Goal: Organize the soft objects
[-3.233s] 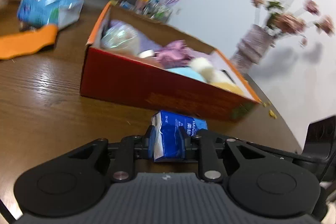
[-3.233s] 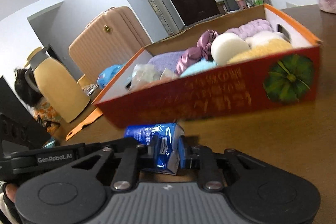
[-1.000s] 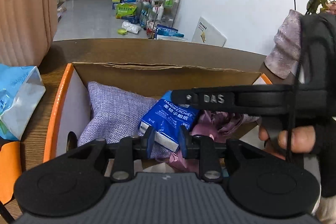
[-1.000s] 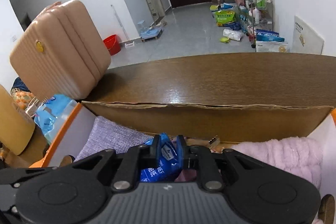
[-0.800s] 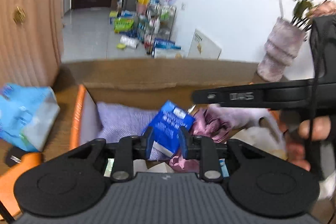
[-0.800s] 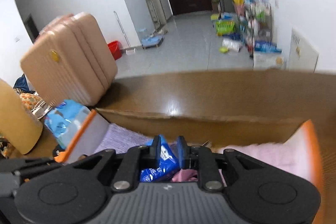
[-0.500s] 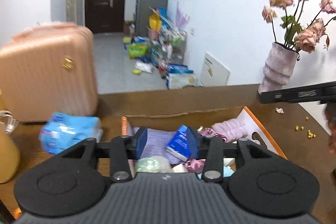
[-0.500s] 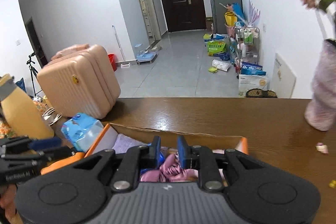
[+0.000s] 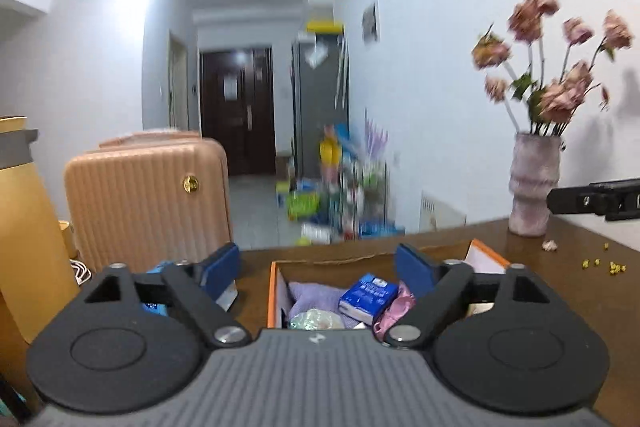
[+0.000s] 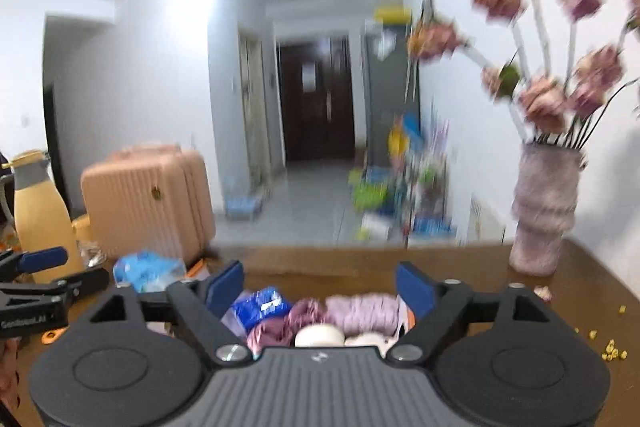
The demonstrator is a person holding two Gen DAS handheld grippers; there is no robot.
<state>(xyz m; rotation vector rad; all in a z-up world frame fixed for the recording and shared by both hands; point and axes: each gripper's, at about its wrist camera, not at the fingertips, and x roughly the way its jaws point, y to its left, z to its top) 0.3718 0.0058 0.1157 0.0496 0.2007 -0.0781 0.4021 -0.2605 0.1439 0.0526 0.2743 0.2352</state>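
Over on the far left a tall yellow flask [image 9: 24,227] stands at the edge of the wooden bench [image 9: 568,247], with a peach ribbed suitcase [image 9: 148,199] behind it on the floor. A light blue plastic pack [image 10: 148,273] lies on the bench just left of the box. The left tongs [image 9: 318,267] are spread wide with nothing between their blue pads [image 9: 220,269], held above the orange-rimmed cardboard box [image 9: 273,291]. Inside the box, the blue tissue packet [image 9: 368,297] rests tilted on top of a lilac cloth pouch [image 9: 310,297], touching a pink satin scrunchie [image 9: 394,309] on its right; a clear crinkled wrapper [image 9: 316,319] sits in front of the pouch. The right tongs [image 10: 320,285] are likewise spread wide and hold nothing. Through their gap the same tissue packet [image 10: 260,305] shows at the left of the box, then the satin scrunchie [image 10: 280,327], a fuzzy pink roll [image 10: 362,311] and pale round sponges [image 10: 320,335]. Farther right, a mauve ribbed vase [image 9: 532,183] of dried roses [image 9: 556,67] stands on the bench near the wall, with small yellow crumbs [image 9: 604,267] scattered beside it.
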